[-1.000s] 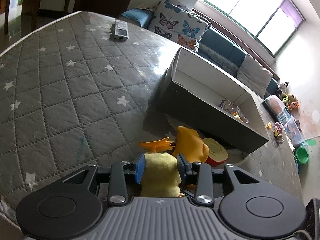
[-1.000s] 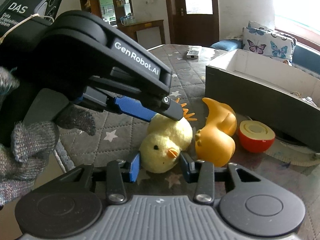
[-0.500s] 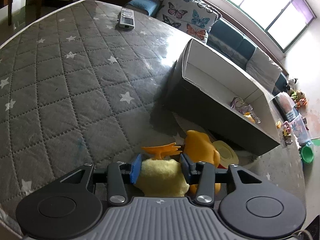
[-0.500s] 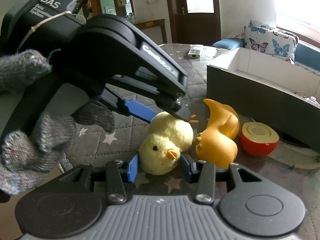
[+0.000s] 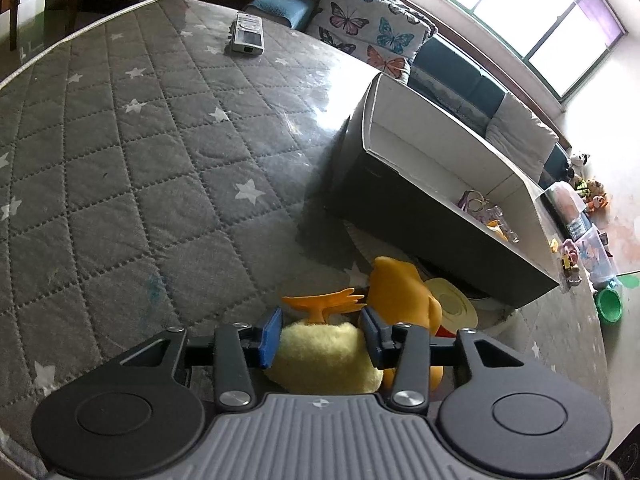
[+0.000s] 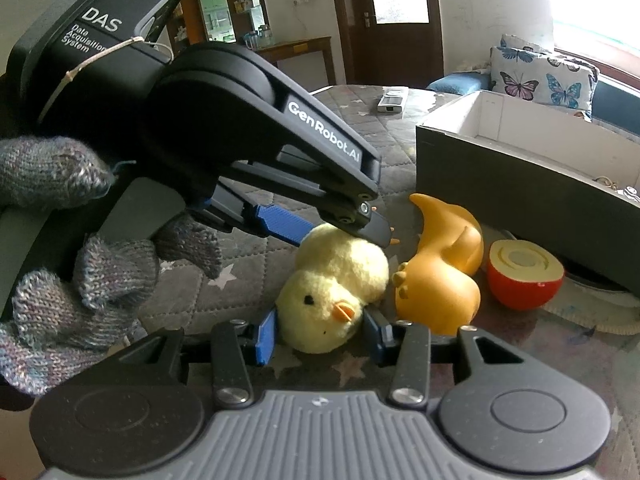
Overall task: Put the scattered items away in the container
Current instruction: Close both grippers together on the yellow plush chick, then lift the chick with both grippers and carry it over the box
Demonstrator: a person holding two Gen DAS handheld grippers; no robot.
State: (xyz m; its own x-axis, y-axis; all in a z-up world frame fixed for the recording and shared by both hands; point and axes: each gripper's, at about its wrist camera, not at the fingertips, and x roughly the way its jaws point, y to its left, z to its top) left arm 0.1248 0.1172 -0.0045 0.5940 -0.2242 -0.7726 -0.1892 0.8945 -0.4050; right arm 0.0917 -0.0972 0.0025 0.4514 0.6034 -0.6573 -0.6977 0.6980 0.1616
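The step in hand looks like picking up the plush chick (image 6: 332, 292), one of the loose toys lying on the quilted tabletop (image 5: 120, 140). The left tool (image 5: 320, 334) has its blue pads on either side of the chick's body and appears clamped on it. The right tool (image 6: 316, 334) has its pads flanking the chick's head with small gaps, so it stands apart. Just beyond and to the right of both tools lie an orange rubber duck (image 6: 440, 264) and a red toy apple half (image 6: 524, 276), touching or nearly touching. Further ahead on the right stands the open box (image 5: 432, 196), holding a few small trinkets at its far end. Next, I judge, comes lifting the chick clear of the duck and carrying it over the box's near wall.
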